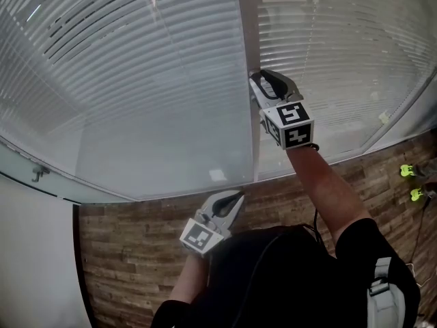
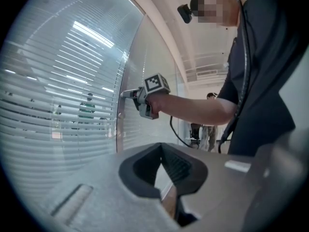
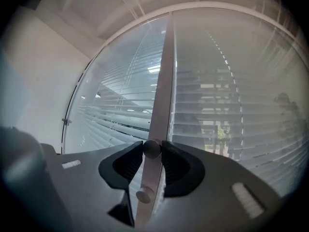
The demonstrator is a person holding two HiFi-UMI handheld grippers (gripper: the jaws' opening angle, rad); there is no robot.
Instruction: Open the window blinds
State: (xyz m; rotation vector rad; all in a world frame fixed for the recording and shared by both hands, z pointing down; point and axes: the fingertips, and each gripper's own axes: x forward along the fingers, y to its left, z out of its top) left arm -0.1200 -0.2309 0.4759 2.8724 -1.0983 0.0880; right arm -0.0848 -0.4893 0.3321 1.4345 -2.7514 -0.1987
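Blinds [image 1: 123, 74] hang sealed behind glass on either side of a vertical frame post [image 3: 165, 81], beyond direct reach. Right gripper [image 3: 152, 152] pinches a small round knob [image 3: 151, 148] on that post. Judged smooth, rigid and slip-prone: grip squarely across its sides. Left gripper [image 2: 161, 146] hangs low, pressed together, empty.

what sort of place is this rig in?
Likely an office interior: glass wall panels with slatted blinds, a small round knob on the post between the panes, and a wood-plank floor.
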